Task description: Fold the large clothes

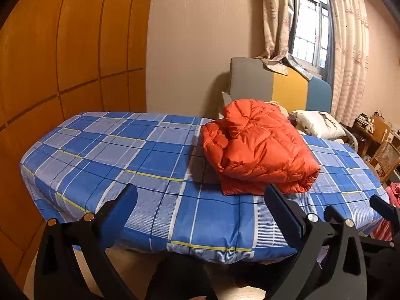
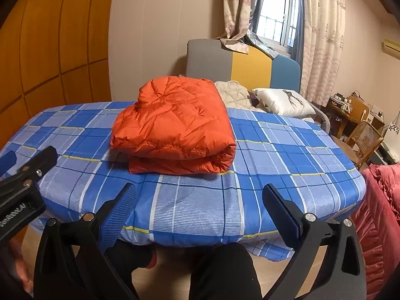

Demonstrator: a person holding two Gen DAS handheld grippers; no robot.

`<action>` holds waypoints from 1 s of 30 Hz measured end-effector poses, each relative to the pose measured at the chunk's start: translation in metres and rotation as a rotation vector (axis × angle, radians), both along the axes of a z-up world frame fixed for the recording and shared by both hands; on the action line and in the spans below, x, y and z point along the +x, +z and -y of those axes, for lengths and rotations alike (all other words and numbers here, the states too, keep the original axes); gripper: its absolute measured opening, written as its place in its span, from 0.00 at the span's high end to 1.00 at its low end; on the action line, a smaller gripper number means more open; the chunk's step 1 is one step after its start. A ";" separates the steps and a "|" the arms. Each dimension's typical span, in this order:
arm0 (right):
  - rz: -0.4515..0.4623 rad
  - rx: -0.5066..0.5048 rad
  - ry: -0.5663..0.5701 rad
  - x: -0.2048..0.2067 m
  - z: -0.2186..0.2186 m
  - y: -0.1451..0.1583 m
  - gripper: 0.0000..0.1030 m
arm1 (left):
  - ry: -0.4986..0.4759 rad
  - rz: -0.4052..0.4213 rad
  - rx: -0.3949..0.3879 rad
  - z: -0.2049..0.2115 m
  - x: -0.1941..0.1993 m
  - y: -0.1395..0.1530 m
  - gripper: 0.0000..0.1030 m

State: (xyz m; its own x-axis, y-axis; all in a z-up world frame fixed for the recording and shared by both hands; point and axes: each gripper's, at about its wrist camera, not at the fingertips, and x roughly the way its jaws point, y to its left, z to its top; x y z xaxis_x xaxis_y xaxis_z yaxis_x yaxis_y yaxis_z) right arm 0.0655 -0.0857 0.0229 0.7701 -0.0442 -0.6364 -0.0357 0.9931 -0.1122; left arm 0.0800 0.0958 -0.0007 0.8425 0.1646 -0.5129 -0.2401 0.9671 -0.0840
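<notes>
Right now the orange puffer jacket (image 2: 175, 125) lies folded into a thick bundle on the bed (image 2: 287, 155), which is covered by a blue plaid sheet with white and yellow lines. The bundle sits toward the middle of the mattress, a little back from the near edge, its rolled fold facing the right side and its gathered hem facing forward. Both grippers hang off the near edge of the bed, apart from the jacket and touching nothing. The left gripper (image 1: 200, 197) has its two blue-padded fingers spread wide with only sheet showing between them, empty. The right gripper (image 2: 198, 195) is spread just as wide and is also empty; from the left wrist view it shows at the lower right (image 1: 362, 212), beside the left one, and from the right wrist view the left one shows at the far left edge. Beyond the jacket, at the head of the bed, stands a headboard (image 2: 240, 65) in grey, yellow and blue panels, with a white pillow (image 2: 282, 101) and a cream quilted piece (image 2: 232, 92) in front of it. A red ruffled cloth (image 2: 380, 200) hangs at the right of the bed, and a person's dark-trousered legs (image 2: 225, 270) show below the near edge.
</notes>
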 end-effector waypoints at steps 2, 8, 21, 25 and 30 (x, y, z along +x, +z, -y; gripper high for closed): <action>-0.004 -0.002 -0.003 0.000 0.001 -0.001 0.03 | -0.011 0.010 -0.003 0.001 -0.001 0.001 0.02; -0.015 -0.014 -0.020 0.002 0.004 -0.004 0.03 | -0.117 0.062 -0.029 0.008 -0.006 0.004 0.02; -0.010 -0.001 -0.043 0.002 0.011 -0.003 0.03 | -0.152 0.073 -0.009 0.019 -0.007 0.007 0.02; -0.013 0.003 -0.043 0.002 0.012 -0.003 0.03 | -0.155 0.078 0.012 0.021 -0.008 0.007 0.02; -0.012 0.003 -0.041 0.001 0.013 -0.003 0.03 | -0.153 0.086 0.021 0.021 -0.010 0.008 0.02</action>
State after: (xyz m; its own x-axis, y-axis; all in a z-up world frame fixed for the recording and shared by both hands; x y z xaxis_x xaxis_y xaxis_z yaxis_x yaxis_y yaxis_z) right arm 0.0669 -0.0990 0.0203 0.7597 -0.0734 -0.6461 0.0037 0.9941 -0.1085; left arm 0.0704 0.0751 0.0074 0.8992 0.0409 -0.4356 -0.0825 0.9936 -0.0771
